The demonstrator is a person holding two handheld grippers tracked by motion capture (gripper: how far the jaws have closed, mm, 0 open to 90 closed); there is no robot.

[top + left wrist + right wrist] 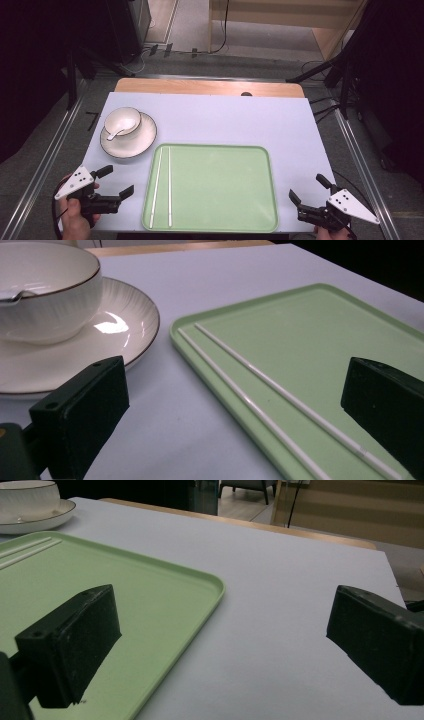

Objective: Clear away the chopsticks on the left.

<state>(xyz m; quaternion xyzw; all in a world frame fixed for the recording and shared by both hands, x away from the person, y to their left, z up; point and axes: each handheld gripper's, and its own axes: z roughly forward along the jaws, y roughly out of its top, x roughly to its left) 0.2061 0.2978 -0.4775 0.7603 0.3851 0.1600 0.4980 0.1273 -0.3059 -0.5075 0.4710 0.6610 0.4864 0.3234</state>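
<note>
A green tray (225,200) lies on the pale mat with two white chopsticks (162,185) along its left side. A white bowl (123,121) with a white spoon (116,132) in it stands on a white plate (137,145) at the back left. My left gripper (116,182) is open at the front left, just left of the tray; in the left gripper view the chopsticks (260,390), the tray (310,330), the bowl (45,295) and the plate (125,330) lie ahead of it. My right gripper (308,189) is open at the front right, beside the tray's (150,595) right edge.
The mat (225,120) covers a wooden table (210,87) inside a metal frame. Black stands (345,65) and cables sit on the floor beyond. A wooden shelf unit (290,20) stands behind the table. The bowl and plate (30,510) are seen far off in the right gripper view.
</note>
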